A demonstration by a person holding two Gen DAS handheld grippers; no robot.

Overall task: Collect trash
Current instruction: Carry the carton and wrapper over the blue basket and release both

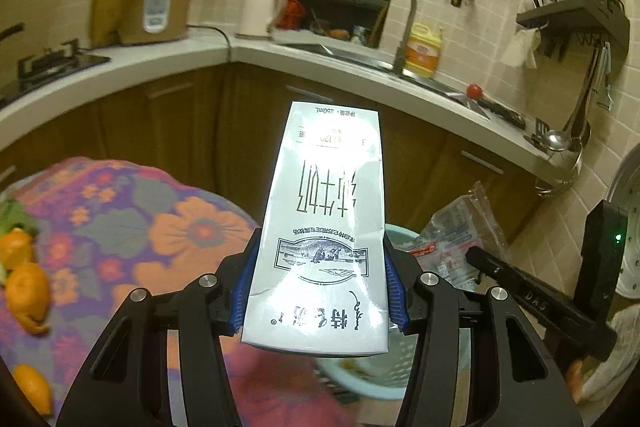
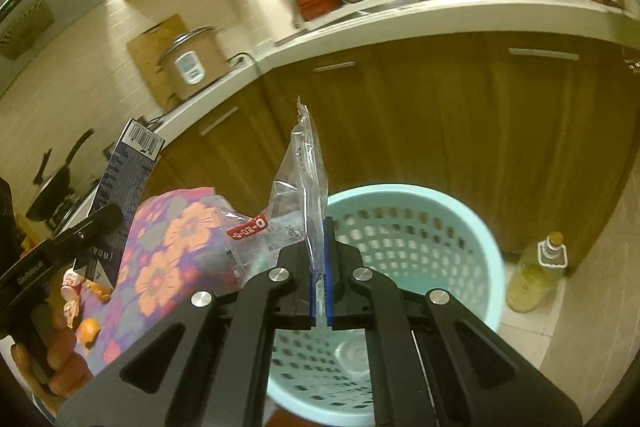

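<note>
On the left lies a tabletop covered with a purple cloth printed with orange flowers point(image 1: 132, 223), and some orange tangerine pieces point(image 1: 26, 287) rest near its left edge. The left tongs point(image 1: 316, 287) grip a white paper milk carton with black print point(image 1: 324, 223) by its two sides, between the blue pads; the carton stands upright and upside down, above the edge of the cloth. To the right of it, the right tongs point(image 2: 319, 275) are closed on a thin transparent plastic bag with a red label point(image 2: 288, 211), which is pinched between the blue pads and rises up in a point. The bag hangs just above the near rim of a round light blue plastic basket with many holes point(image 2: 440, 211), which stands on the floor in front of the brown wooden cabinets point(image 2: 440, 115). Inside the basket, near the bottom, something clear and round is lying, but I cannot tell what it is. Further right, on the tiled floor beside the basket, stands a plastic bottle with yellow liquid point(image 2: 536, 275).
</note>
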